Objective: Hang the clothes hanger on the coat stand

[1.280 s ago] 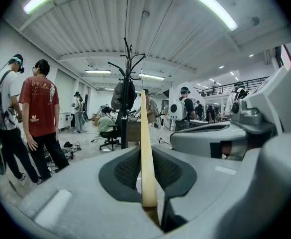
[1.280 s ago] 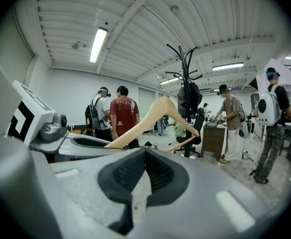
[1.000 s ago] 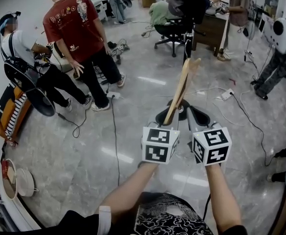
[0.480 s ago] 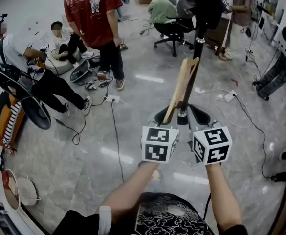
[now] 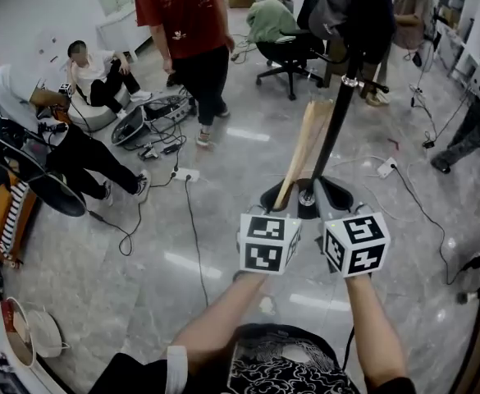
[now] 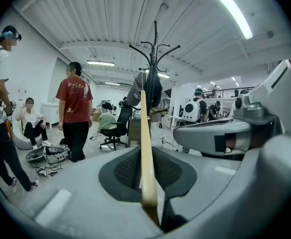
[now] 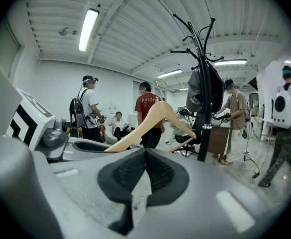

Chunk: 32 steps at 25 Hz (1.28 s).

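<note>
The left tool point(image 5: 285, 197) is clamped on one end of a pale wooden clothes hanger point(image 5: 304, 150). In the left gripper view its dark ribbed pads point(image 6: 128, 171) press on the wood from both sides. That view shows the hanger point(image 6: 144, 148) only edge-on, as a thin upright strip. The right tool point(image 5: 335, 197) is level with the left one and just beside it. Its jaws are together with nothing between them point(image 7: 145, 176).

From the right gripper view the hanger point(image 7: 155, 118) shows its shape: two arms meeting at a rounded shoulder, rising from the left tool's jaws up and to the right. Its hook cannot be made out in any view, and the gripped end is buried between the pads.

Close beyond the hanger's far arm stands a black metal coat stand point(image 5: 336, 130), its pole slanting up between the two tools in the head view. The views do not settle whether wood and pole touch. The foot of the stand is hidden behind the tools. Its curved top hooks point(image 6: 155, 49) show only in the gripper views. Dark garments point(image 7: 205, 91) hang from it and cover the upper pole.

Around it, the grey glossy floor point(image 5: 223, 245) carries trailing cables point(image 5: 192, 220). A person in a red T-shirt point(image 5: 186, 23) stands well apart at the far side, head cut off by the picture's top edge.
</note>
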Tool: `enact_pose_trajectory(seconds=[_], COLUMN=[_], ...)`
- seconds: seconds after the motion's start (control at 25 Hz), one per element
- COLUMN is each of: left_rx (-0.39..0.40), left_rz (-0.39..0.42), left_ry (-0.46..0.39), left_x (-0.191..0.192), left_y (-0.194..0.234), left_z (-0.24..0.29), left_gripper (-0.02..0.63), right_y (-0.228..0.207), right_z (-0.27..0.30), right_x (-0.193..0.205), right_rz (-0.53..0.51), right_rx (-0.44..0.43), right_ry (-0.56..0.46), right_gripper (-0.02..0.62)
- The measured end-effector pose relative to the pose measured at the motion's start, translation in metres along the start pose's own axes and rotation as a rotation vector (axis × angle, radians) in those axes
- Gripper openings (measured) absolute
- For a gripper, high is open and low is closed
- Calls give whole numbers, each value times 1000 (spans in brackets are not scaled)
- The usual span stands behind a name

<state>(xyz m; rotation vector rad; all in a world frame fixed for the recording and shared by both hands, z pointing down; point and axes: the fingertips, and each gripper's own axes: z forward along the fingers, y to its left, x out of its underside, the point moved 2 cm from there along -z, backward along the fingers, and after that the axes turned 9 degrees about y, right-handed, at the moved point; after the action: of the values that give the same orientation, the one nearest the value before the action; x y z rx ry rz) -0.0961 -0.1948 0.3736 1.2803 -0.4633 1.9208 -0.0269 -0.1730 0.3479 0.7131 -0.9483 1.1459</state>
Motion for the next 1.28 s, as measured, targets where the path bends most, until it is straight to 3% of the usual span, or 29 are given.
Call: enact_pose_trajectory(seconds=[0.64, 1.28], left_rx=[-11, -93], left_rz=[5, 0], left_ry=[6, 30], left_x=[-23, -54], left_y=[31, 15], left_z=[49, 134], left_gripper=[54, 54], right_y=[-32, -121], right_z=[43, 83], right_x=[-29, -47], right_rz=[-5, -19], right_rx=[16, -65], right_ry=[-29, -38], right_gripper=[0, 0])
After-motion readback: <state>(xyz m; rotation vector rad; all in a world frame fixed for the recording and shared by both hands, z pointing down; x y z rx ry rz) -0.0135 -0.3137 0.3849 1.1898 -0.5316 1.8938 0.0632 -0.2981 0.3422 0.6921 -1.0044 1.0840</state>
